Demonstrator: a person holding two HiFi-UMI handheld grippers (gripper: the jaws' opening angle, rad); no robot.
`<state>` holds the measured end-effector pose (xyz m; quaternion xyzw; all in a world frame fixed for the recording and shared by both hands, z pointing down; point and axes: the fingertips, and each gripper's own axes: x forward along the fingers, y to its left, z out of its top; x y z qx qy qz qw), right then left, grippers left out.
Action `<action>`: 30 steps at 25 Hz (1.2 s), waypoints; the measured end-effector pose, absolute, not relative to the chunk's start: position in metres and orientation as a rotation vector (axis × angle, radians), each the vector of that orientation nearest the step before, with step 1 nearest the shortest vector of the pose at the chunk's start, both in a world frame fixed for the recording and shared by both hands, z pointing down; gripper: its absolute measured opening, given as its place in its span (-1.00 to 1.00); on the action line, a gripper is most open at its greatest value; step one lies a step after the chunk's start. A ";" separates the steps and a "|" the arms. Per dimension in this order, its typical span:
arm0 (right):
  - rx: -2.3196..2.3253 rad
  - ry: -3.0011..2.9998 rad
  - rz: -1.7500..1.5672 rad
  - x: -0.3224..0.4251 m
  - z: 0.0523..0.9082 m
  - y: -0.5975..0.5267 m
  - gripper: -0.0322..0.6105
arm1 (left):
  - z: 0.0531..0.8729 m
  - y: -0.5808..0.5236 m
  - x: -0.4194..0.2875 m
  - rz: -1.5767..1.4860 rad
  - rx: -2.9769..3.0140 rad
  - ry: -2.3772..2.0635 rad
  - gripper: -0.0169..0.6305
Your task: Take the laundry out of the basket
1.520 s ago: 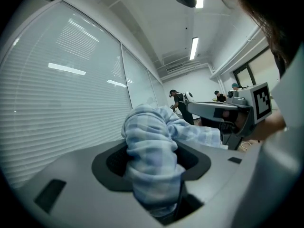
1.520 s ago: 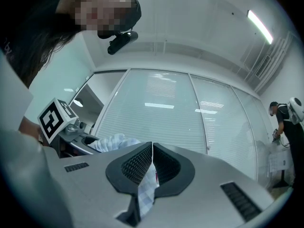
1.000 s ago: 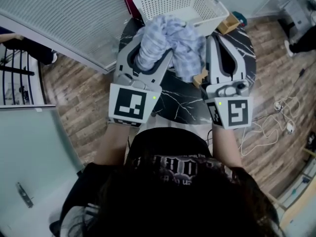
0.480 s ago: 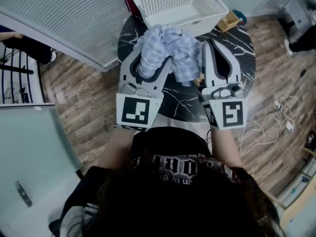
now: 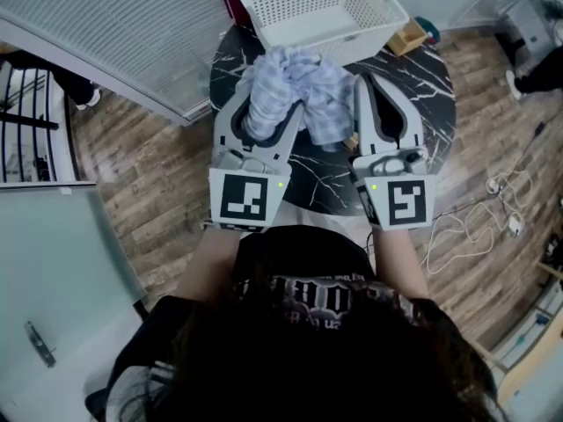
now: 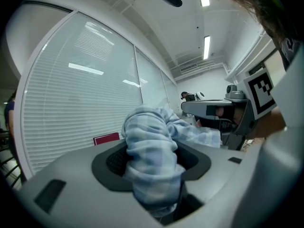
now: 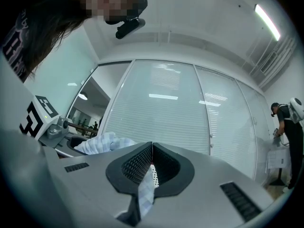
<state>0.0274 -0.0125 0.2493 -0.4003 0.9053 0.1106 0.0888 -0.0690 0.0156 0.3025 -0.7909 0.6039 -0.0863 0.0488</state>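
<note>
Half apart on the left gripper [image 5: 268, 104] [image 6: 152, 161], clamped round a thick roll of the blue-checked garment [image 5: 303, 82] [image 6: 152, 141] [image 7: 102, 144]. Pressed nearly together on the right gripper [image 5: 363, 86] [image 7: 152, 151], pinching a thin fold of the same cloth.

Below everything, wood-plank floor [image 5: 149, 165]. On it, a round black marble-veined table [image 5: 325, 183]. At the table's far edge, a white perforated laundry basket [image 5: 264, 16], nothing visible inside. Just near of the basket, out of it and bunched between the two grippers over the tabletop, the garment; cannot tell whether touching the table. Right of the basket, a small brown box [image 5: 409, 38]. On the floor far right, loose white cables [image 5: 493, 209].
</note>
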 end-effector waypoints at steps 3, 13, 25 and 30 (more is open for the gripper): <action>-1.200 2.694 0.342 0.028 0.251 -0.011 -0.82 | 0.304 0.017 -0.070 -0.269 -2.399 1.849 -0.23; -1.228 2.700 0.320 0.030 0.259 -0.009 -0.82 | 0.301 0.021 -0.070 -0.248 -2.402 1.853 -0.23; -1.254 2.690 0.294 0.039 0.259 -0.011 -0.82 | 0.304 0.021 -0.065 -0.256 -2.416 1.843 -0.23; -1.256 2.689 0.294 0.039 0.258 -0.012 -0.82 | 0.302 0.019 -0.067 -0.237 -2.419 1.851 -0.23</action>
